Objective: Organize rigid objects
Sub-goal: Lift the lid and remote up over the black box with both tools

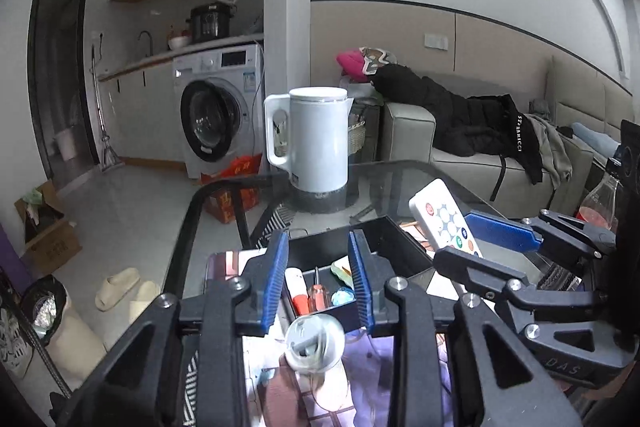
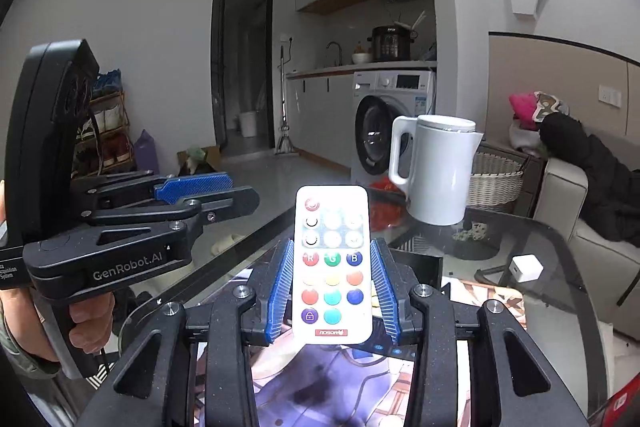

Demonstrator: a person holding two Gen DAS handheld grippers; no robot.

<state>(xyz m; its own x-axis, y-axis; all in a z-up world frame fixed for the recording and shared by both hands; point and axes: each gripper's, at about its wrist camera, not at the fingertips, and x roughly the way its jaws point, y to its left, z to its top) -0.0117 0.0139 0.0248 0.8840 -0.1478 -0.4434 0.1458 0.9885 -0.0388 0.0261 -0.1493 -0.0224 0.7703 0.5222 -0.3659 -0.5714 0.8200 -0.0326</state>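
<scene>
- The right gripper is clamped on a slim white remote control with coloured round buttons, its blue ribbed pads pressing the two long edges
- The remote control stands nearly upright in that grip, lifted clear above the dark glass-topped table, button side facing the camera
- The left gripper holds nothing; its blue pads stand a little apart with only air between them
- Below and beyond the left gripper sits an open black rectangular organiser box on the table, with a white and red tube, an orange-handled screwdriver and some small green and blue bits inside one compartment
- Seen from the left, the remote control is to the right of the box and above it, not in it
- A tall white electric kettle with a handle stands on its grey base at the far end of the table
- A small white cube-shaped plug lies on the glass to the right
- A person's hand wraps the handle of the left gripper
- A round clear-domed object lies on the table nearest the left gripper; what it is I cannot tell
</scene>
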